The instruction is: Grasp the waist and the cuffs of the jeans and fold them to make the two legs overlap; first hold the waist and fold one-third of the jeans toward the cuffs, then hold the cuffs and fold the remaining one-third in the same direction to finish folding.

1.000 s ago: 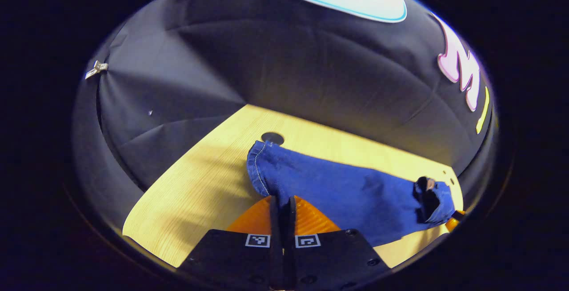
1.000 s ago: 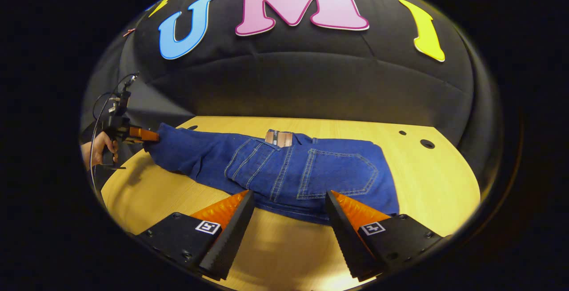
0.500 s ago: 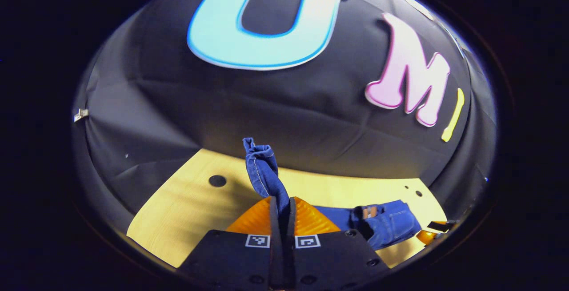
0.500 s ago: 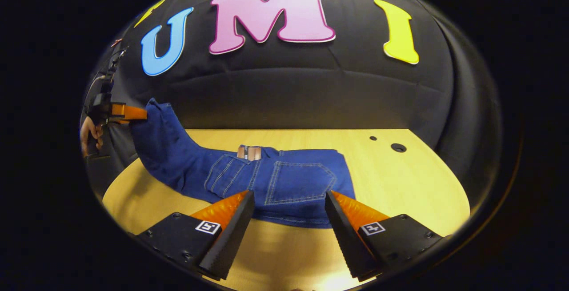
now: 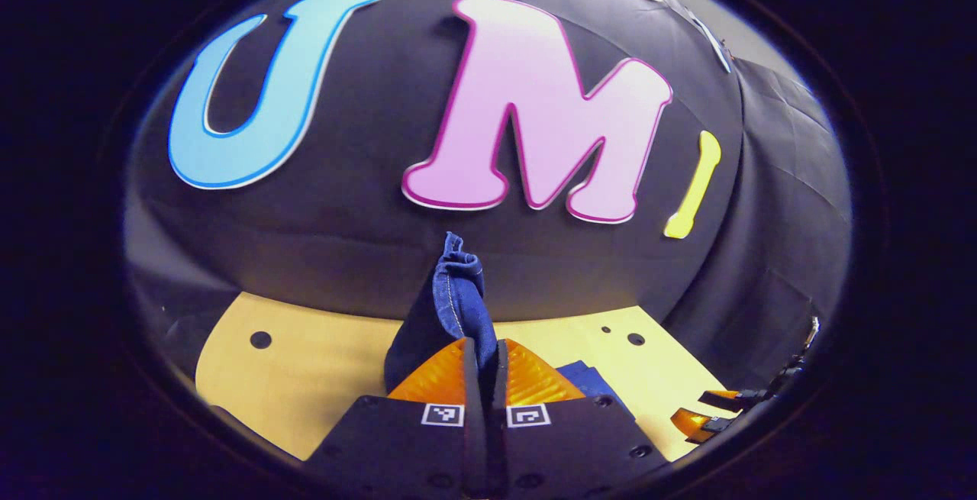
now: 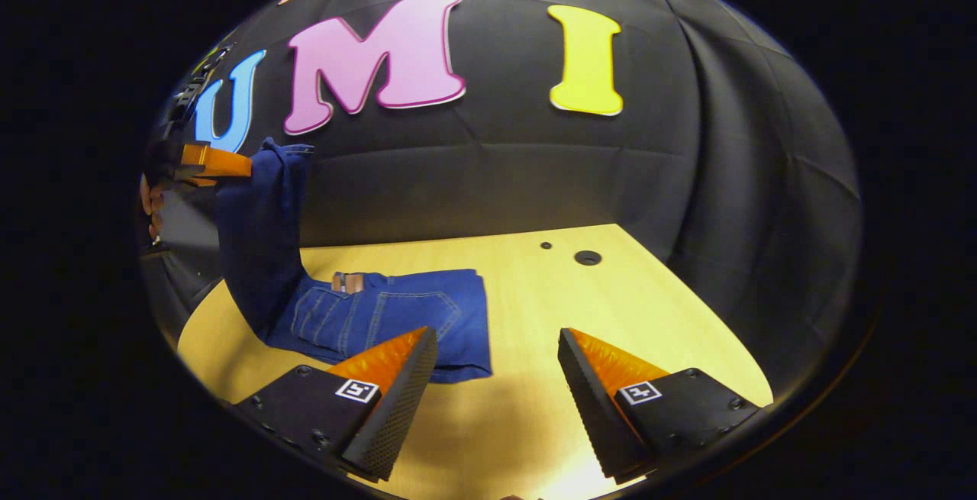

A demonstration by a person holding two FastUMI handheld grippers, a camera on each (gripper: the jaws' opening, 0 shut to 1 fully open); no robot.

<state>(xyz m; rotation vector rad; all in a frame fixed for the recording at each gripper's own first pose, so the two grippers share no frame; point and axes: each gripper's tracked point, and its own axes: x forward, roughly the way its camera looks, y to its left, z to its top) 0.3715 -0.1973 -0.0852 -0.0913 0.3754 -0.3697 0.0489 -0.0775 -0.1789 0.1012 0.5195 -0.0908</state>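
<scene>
The blue jeans [image 6: 382, 320] lie partly folded on the wooden table [image 6: 611, 309], back pockets up. In the right gripper view their cuff end [image 6: 263, 225] rises steeply at the left, held by the left gripper [image 6: 246, 166], with a hand behind it. In the left gripper view my left gripper [image 5: 482, 343] is shut on the cuffs [image 5: 456, 286], which stick up between its fingers. My right gripper [image 6: 496, 336] stands open above the table, just right of the folded waist part, with nothing between its fingers. It also appears far right in the left gripper view [image 5: 706, 412].
The table has round holes: two at the back right [image 6: 586, 257] and one at the left in the left gripper view [image 5: 260, 340]. The black cloth wall closes in the table's back and sides. Bare wood [image 6: 656, 332] lies right of the jeans.
The left gripper has lifted the cuffs high off the table and swung them rightward. The right gripper has shifted right, so the jeans now sit at its left.
</scene>
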